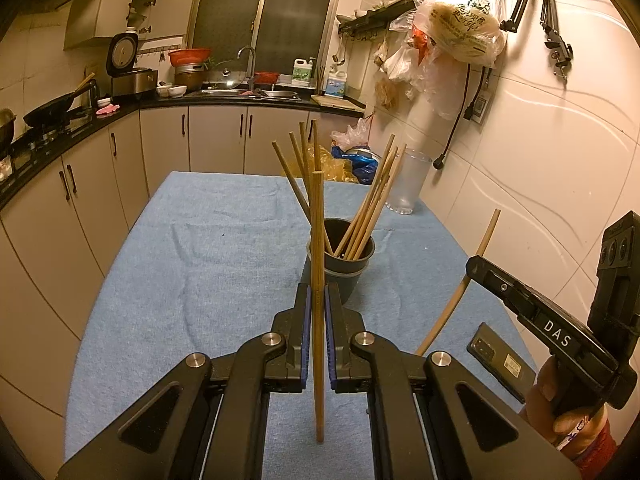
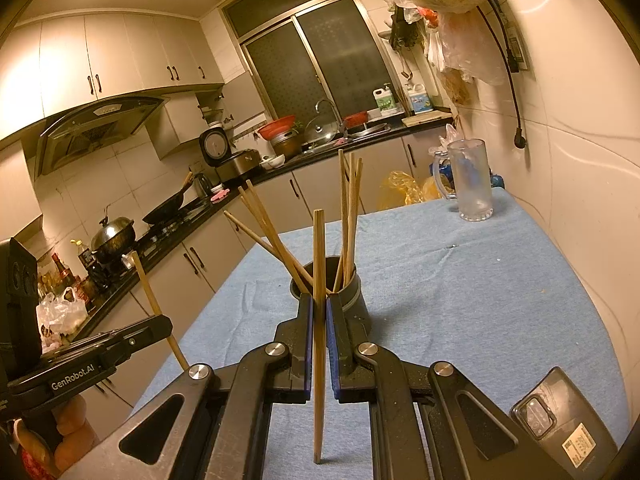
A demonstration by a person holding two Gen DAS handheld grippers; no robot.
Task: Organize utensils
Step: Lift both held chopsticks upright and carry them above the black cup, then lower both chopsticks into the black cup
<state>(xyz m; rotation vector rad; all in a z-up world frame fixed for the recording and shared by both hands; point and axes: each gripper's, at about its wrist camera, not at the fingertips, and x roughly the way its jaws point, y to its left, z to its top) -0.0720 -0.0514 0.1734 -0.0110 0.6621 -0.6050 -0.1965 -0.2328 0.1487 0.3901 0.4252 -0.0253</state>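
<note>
A dark holder cup [image 1: 352, 268] with several wooden chopsticks stands mid-table on the blue cloth [image 1: 200, 264]; it also shows in the right wrist view [image 2: 356, 300]. My left gripper [image 1: 318, 292] is shut on one upright chopstick [image 1: 318, 240], just in front of the cup. My right gripper [image 2: 319, 300] is shut on another upright chopstick [image 2: 319, 248], also close before the cup. From the left wrist view the right gripper's chopstick [image 1: 476, 256] shows at right; from the right wrist view the left one's chopstick [image 2: 154, 304] shows at left.
A frosted glass mug [image 2: 470, 180] stands at the table's far right corner by the tiled wall. A black phone [image 2: 560, 424] lies on the cloth near the right front. Kitchen counters with pans run along the left and back.
</note>
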